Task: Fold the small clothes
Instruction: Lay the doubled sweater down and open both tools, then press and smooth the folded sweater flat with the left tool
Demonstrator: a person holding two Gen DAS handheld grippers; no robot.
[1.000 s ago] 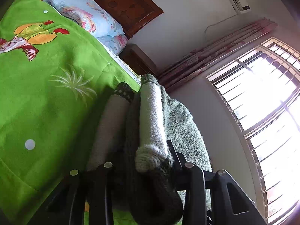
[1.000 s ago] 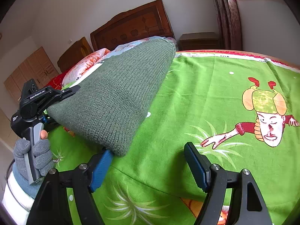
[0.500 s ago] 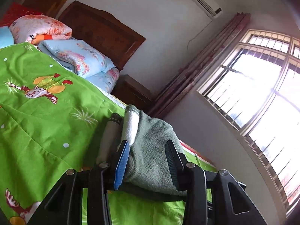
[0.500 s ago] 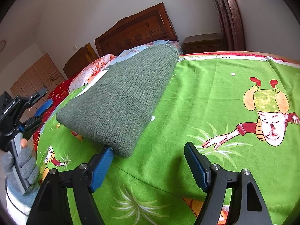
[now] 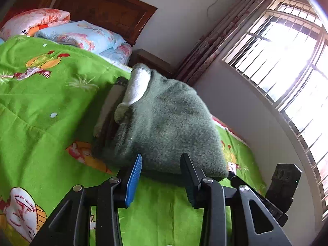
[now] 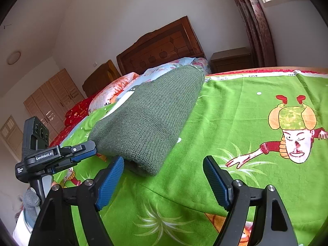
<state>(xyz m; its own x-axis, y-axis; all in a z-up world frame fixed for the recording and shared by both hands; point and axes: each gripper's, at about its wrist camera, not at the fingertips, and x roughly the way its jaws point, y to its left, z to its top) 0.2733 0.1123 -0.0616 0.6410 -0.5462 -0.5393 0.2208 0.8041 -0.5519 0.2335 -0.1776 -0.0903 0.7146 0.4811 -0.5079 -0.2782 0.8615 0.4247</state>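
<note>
Green knitwear, folded (image 5: pixel 170 123), lies on the cartoon-print bedspread (image 5: pixel 41 106), a cream lining showing at its far end. Left gripper (image 5: pixel 162 176) sits just short of the bundle's near edge, jaws parted with nothing between them, the blue pads clear of the wool. Right gripper (image 6: pixel 164 180) is spread wide over the sheet, the bundle's near corner just ahead of its left finger (image 6: pixel 110 182), not pinched.
</note>
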